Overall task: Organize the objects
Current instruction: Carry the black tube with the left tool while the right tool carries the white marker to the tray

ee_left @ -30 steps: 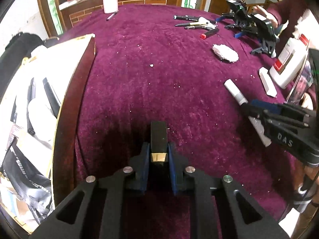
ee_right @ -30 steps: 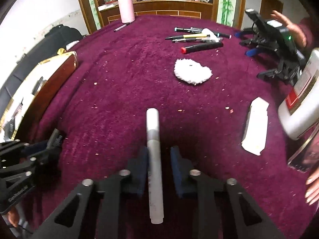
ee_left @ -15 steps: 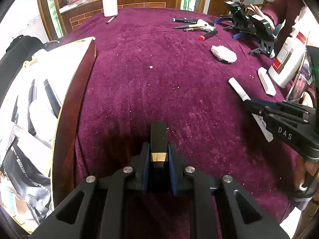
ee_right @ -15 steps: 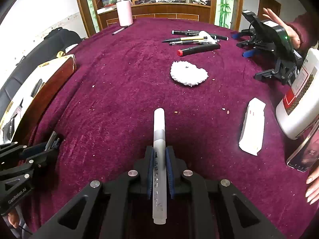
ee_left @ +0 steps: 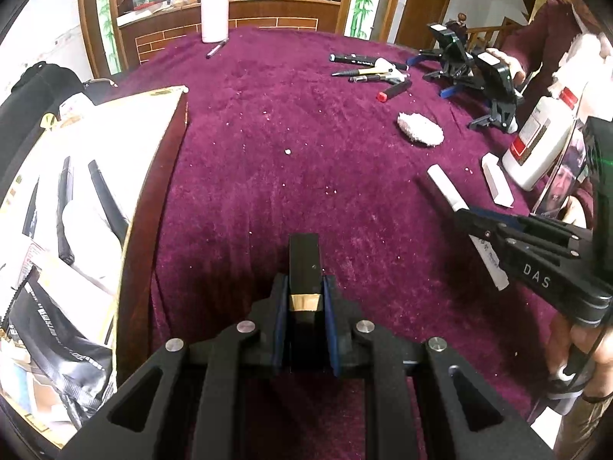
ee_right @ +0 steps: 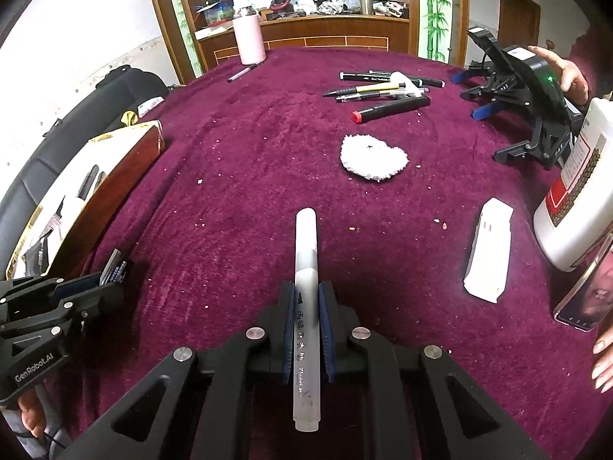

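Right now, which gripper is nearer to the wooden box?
Left. The left gripper hangs just beside the wooden box; the right gripper is farther across the cloth, beyond the left one.

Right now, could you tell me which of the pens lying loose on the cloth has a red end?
It is the thick black marker with the red end, lying nearest the white fluffy pad. The other pens in that cluster show no red.
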### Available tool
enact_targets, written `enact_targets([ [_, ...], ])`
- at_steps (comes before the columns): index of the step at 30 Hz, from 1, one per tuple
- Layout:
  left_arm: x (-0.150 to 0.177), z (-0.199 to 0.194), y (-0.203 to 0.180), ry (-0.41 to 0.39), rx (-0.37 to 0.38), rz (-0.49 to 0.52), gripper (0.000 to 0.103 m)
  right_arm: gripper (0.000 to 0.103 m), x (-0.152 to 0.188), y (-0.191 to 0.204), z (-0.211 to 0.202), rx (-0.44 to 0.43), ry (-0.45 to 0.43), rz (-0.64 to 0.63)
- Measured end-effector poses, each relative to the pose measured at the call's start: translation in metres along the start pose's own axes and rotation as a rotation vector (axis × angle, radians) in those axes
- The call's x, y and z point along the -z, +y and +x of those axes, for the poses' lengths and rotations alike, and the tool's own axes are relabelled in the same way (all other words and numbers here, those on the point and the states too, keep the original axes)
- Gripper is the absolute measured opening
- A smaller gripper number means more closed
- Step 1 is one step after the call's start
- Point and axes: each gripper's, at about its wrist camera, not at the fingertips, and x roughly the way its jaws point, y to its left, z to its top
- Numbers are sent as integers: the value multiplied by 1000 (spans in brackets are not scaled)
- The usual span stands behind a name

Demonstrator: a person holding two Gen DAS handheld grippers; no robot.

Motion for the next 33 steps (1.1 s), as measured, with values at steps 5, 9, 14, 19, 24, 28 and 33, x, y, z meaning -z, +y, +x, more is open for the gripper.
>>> enact_targets([
  [5,-3,-7,7,-15,13,-26,17,13,-4,4,-8,-43,-15,11],
  [9,-6,-18,14,-41,17,-46,17,13,-6,11,-14,-60,-33,-1],
  [14,-10,-34,26,-75,14,-71,17,13,-10,17,-16,-86,-40,-5],
  [19,-12,-46,41,-97,1,-99,17,13,-16,26,-17,-104,-44,-21],
  [24,-13,-55,56,-115,-12,-128,17,13,-20,36,-18,-121,-47,-41],
  [28,-11,-61,70,-120,-31,-155,17,13,-20,42,-15,-130,-43,-53],
  [33,-8,-62,79,-121,-41,-174,17,13,-21,45,-14,-131,-41,-57],
])
